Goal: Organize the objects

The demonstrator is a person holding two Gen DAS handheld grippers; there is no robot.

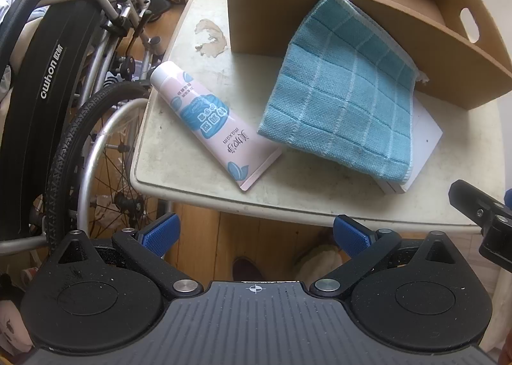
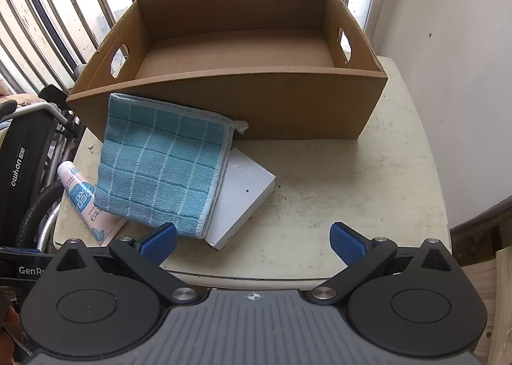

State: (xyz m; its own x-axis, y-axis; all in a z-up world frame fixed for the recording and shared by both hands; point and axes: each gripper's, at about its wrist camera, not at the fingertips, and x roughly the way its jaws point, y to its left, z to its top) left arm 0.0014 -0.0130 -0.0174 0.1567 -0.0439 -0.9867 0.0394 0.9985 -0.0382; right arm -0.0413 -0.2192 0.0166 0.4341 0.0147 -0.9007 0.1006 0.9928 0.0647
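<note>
Cardboard is all I see inside the box (image 2: 230, 51): its floor is bare, so by my reckoning the sorting has not started and the first pick is the step in hand. Both of my tools hang short of the near edge of the surface (image 2: 352, 179), the left hand-held gripper (image 1: 254, 234) with its blue pads spread wide and holding nothing, the right hand-held gripper (image 2: 252, 237) likewise apart and empty.

A teal checked cloth (image 2: 160, 163) leans against the box's front wall and drapes over a flat white carton (image 2: 246, 186). A pink toothpaste tube (image 1: 211, 122) lies just left of the cloth, near the surface's left edge.

The tube looks the easiest first grab for my left: I would close across its body, lift, and carry it over the wall. The cloth is limp and would need a pinch at a free corner.
</note>
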